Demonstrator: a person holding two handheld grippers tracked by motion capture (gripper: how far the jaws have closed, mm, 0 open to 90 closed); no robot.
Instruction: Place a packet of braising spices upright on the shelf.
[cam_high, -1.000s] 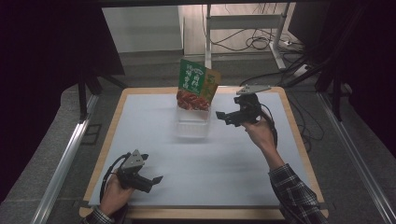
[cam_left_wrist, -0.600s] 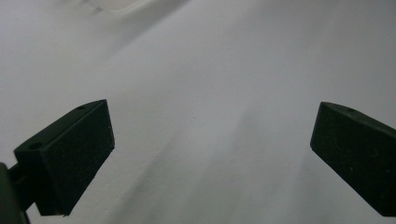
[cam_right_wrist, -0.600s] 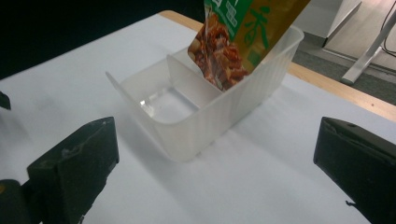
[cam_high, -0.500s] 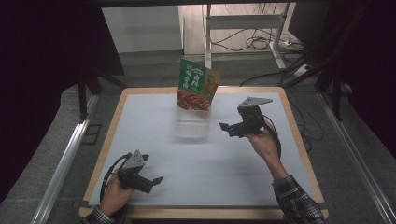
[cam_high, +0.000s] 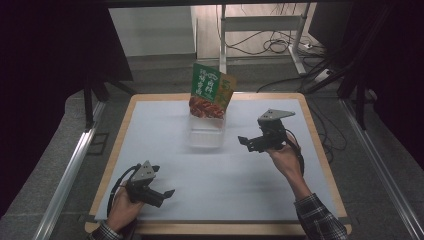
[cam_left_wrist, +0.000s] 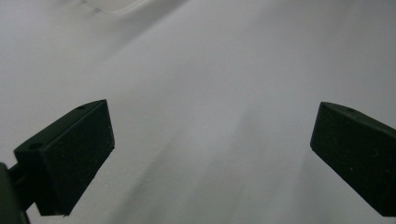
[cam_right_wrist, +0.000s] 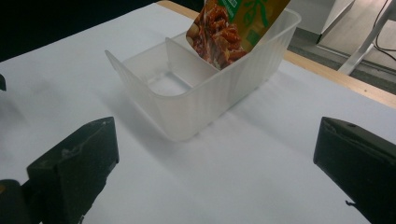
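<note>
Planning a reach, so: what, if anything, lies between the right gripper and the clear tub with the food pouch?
Nothing visible does. Bare white table lies between the open right gripper and the clear tub; the pouch leans inside it.

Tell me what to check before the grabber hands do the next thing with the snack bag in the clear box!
1. Right gripper open: ok, its jaws stand wide apart in the right gripper view.
2. Left gripper open: ok, jaws apart, nothing between them.
3. Snack pouch inside the clear plastic bin: ok, it leans against the bin's far end.
4. Near part of the bin free: ok, no item lies there.
5. Bin resting flat on the white table mat: ok.
6. Pouch sealed: cannot tell.
</note>
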